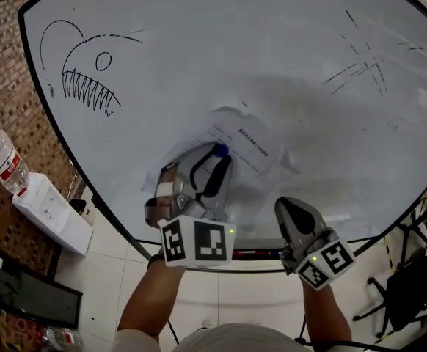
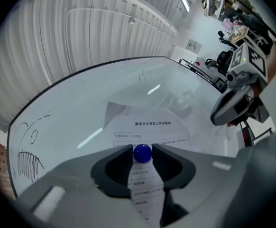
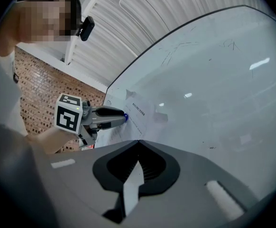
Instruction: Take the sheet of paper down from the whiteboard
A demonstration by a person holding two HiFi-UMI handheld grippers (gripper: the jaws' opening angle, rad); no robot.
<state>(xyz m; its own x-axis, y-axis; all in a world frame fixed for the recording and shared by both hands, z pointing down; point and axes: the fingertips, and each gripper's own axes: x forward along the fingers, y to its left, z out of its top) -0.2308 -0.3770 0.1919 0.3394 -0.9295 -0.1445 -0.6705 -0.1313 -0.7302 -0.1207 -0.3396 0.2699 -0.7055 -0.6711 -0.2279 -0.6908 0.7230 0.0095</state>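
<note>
A printed sheet of paper (image 1: 246,152) hangs crumpled on the whiteboard (image 1: 272,64), pinned by a round blue magnet (image 1: 219,150). In the left gripper view the magnet (image 2: 142,153) sits between my left gripper's (image 2: 142,154) fingertips, which touch it on both sides, with the sheet (image 2: 150,127) behind. My right gripper (image 1: 285,205) is shut, low and to the right of the sheet. A white sliver shows between its jaws (image 3: 138,142); I cannot tell whether that is paper. The right gripper view shows the left gripper (image 3: 124,116) at the sheet (image 3: 140,110).
A fish sketch (image 1: 81,72) and pen marks (image 1: 360,64) are on the board. A brick wall (image 1: 1,50) stands at the left, with a water bottle (image 1: 4,163) and a white box (image 1: 48,211) beside it. An office chair (image 1: 404,299) stands at the lower right.
</note>
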